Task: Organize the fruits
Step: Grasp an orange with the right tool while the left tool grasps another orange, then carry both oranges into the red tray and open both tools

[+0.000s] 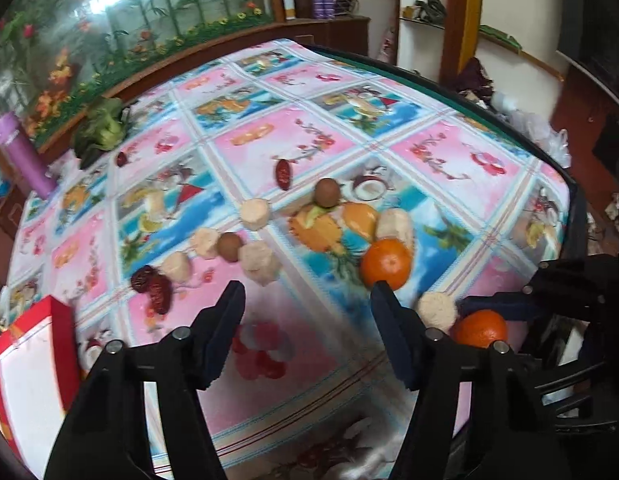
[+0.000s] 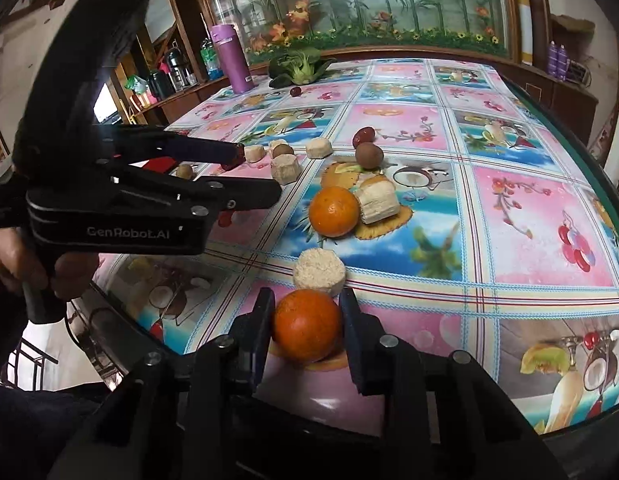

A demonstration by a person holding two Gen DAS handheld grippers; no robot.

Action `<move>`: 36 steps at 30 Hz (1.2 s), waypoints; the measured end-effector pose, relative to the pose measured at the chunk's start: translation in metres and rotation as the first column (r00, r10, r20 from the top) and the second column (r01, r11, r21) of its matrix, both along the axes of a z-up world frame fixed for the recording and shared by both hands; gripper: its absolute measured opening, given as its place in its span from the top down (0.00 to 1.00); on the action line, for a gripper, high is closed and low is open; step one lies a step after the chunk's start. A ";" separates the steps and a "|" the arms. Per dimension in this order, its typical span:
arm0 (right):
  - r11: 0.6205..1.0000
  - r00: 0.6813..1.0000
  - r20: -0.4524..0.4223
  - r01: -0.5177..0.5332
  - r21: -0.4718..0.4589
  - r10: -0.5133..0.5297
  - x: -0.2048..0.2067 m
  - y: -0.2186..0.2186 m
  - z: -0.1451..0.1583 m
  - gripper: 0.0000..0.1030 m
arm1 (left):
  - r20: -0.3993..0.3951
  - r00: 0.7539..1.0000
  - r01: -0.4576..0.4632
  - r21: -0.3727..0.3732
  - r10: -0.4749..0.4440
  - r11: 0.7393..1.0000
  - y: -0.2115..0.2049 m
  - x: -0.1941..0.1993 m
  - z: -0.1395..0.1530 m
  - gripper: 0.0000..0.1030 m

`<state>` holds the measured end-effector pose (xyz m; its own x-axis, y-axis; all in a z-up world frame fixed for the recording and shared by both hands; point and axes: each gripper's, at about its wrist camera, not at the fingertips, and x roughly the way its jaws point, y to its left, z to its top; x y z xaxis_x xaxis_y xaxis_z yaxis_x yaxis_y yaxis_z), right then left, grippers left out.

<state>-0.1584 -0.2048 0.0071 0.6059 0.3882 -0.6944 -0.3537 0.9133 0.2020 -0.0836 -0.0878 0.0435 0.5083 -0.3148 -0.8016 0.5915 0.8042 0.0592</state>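
Fruit lies scattered on a fruit-print tablecloth [image 2: 525, 216]. My right gripper [image 2: 306, 296] is shut on an orange [image 2: 307, 326] near the table's front edge, one finger pressing each side. That same orange [image 1: 480, 328] shows at the lower right of the left wrist view. A pale peeled chunk [image 2: 319, 272] sits just beyond it. Further in lies a second orange [image 2: 334, 211] against another pale chunk [image 2: 377, 200]. My left gripper [image 1: 307, 300] hangs open and empty above the cloth, short of the second orange [image 1: 386, 264], several pale chunks, brown round fruits [image 1: 327, 193] and red dates [image 1: 161, 300].
A red and white box [image 1: 29, 360] stands at the table's left edge. At the far side are a purple bottle [image 2: 231, 60] and a leafy green vegetable [image 2: 299, 66]. A hand [image 2: 13, 260] holds the left gripper's handle. A cabinet with a flower-painted panel stands behind.
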 end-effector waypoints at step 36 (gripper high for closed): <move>0.996 0.998 -0.023 0.058 -0.070 -0.060 -0.008 -0.019 0.004 0.69 | -0.178 0.984 -0.004 -0.157 -0.024 0.988 -0.020 0.014 -0.019 0.68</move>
